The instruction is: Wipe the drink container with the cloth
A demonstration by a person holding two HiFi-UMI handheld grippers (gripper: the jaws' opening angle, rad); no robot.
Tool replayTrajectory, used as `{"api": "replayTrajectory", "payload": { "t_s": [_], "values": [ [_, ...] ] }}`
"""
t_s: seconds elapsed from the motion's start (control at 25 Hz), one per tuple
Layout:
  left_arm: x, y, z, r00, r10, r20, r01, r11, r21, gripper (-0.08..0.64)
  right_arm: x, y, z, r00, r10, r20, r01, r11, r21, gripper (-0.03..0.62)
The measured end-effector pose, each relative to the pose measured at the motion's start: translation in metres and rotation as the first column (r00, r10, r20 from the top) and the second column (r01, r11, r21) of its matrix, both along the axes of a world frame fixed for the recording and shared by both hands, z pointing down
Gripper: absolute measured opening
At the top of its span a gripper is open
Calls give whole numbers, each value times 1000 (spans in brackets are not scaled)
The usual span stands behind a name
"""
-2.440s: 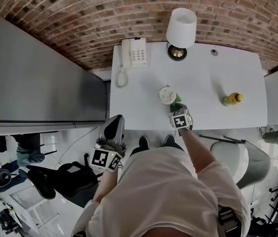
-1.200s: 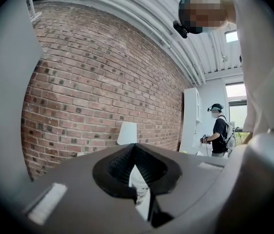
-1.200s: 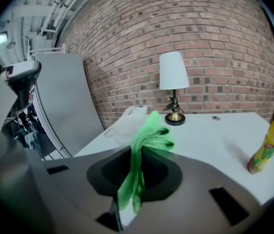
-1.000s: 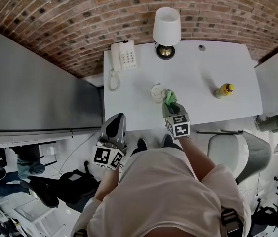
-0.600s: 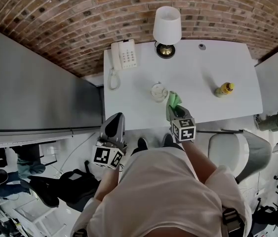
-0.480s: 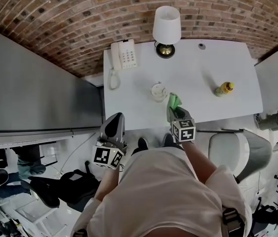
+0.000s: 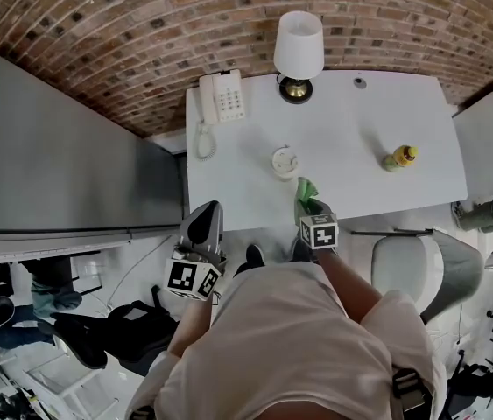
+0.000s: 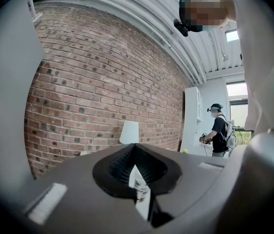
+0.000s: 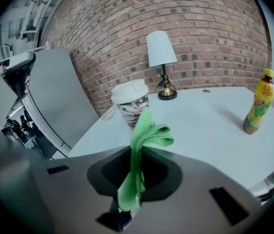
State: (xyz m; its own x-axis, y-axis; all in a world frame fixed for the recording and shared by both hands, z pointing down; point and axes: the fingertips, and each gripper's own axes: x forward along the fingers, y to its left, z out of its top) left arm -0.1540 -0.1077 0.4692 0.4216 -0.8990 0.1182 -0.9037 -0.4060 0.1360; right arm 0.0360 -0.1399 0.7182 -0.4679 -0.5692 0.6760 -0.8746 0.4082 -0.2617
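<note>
Green cloth (image 9: pixel 144 130) sticks out from the right gripper (image 9: pixel 129 206), whose fingers are clamped tight on it, above the front edge of the white counter (image 7: pixel 351 129). Just beyond it, not touching, a lidded paper cup (image 9: pixel 131 101) stands upright. The left gripper (image 7: pixel 200 227) is off the counter, fingers closed on nothing. A yellow bottle (image 7: pixel 401 157) stands far right.

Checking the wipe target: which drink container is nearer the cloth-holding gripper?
The white-lidded cup, just beyond the green cloth; the yellow bottle stands far off to the right.
</note>
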Motion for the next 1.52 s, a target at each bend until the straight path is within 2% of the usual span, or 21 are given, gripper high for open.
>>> {"api": "replayTrajectory", "payload": {
  "t_s": [0.24, 0.56, 1.12, 1.52],
  "values": [
    [-8, 4, -1, 1000, -18, -6, 18, 1000, -6, 9, -6, -7, 32, 999, 52, -3, -52, 994, -92, 54],
    [-18, 7, -6, 999, -36, 4, 36, 999, 6, 9, -28, -20, 53, 999, 27, -31, -31, 991, -127, 54],
    [-19, 10, -14, 1000, -25, -11, 26, 999, 31, 9, -56, -40, 43, 998, -53, -31, 51, 997, -52, 54],
    [-10, 8, -19, 1000, 9, -25, -7, 998, 55, 9, -56, -39, 0, 997, 17, 72, -18, 1000, 1, 54]
  ]
}}
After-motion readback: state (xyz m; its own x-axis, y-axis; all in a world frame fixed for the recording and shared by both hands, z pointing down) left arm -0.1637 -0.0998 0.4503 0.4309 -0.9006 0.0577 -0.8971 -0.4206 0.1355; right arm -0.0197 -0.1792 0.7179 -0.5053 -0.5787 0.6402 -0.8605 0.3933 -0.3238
